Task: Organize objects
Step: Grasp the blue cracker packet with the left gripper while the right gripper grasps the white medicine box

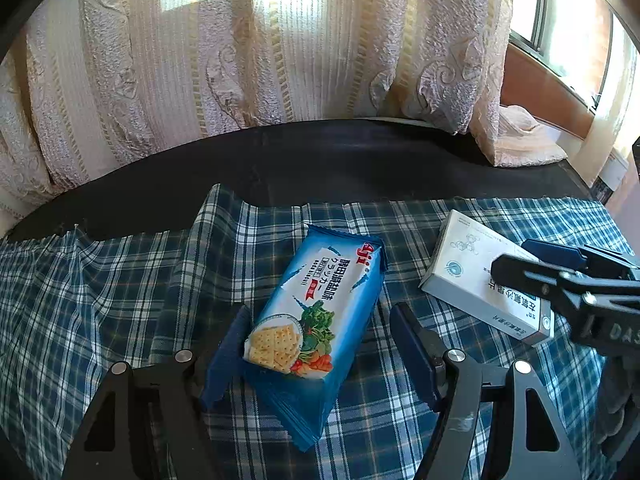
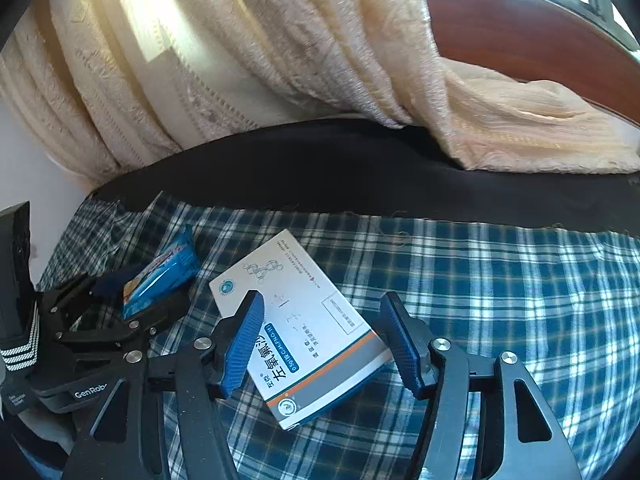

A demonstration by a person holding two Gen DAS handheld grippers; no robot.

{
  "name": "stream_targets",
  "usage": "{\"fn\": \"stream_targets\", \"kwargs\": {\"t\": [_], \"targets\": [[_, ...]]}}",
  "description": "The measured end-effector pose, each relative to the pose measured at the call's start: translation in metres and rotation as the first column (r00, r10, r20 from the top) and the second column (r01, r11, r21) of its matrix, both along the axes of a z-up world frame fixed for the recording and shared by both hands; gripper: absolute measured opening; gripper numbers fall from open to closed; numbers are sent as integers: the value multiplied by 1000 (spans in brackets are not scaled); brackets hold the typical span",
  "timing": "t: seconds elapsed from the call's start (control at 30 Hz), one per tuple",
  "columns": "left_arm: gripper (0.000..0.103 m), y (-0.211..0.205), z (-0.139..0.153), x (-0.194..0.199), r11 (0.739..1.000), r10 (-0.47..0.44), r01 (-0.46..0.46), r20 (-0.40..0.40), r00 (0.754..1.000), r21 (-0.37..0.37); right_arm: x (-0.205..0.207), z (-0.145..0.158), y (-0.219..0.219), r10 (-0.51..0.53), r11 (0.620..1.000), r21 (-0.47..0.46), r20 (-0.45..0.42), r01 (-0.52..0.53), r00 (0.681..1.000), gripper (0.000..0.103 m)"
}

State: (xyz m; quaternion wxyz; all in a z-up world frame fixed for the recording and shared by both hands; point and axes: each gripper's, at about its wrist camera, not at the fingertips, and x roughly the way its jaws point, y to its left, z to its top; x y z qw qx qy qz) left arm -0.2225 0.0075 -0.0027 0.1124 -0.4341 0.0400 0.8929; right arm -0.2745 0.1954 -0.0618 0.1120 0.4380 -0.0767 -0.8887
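A blue cracker packet [image 1: 316, 312] lies on the blue plaid cloth [image 1: 120, 288]. My left gripper [image 1: 320, 344] is open, its blue pads on either side of the packet's near end; the left pad looks close to or touching it, the right pad stands apart. A white medicine box [image 2: 304, 328] lies flat on the cloth, to the right of the packet. My right gripper [image 2: 324, 340] is open around the box's near half, pads apart from its sides. The box [image 1: 480, 280] and right gripper [image 1: 560, 280] show in the left wrist view. The packet [image 2: 164, 276] and left gripper [image 2: 120, 300] show in the right wrist view.
The plaid cloth covers a black table [image 1: 320, 160]. Cream curtains [image 1: 240, 48] hang behind its far edge, and a fold rests on the table's far right [image 2: 540, 136]. A wooden window sill [image 2: 520, 32] is at the right. A dark object [image 2: 16, 248] stands at the far left.
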Motion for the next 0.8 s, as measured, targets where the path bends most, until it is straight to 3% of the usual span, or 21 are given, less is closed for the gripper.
{"fn": "stream_targets", "kwargs": {"t": [0.37,0.8], "targets": [[75,-6,-1,-2,999,36,-36,11,999,11,5,-1,-17,54,997,61,-3,-54,999,79],[75,-9,-2,-3,999,53,-53,13,999,9,7,-8,-42,94,969,233,-13,-88,996,81]]}}
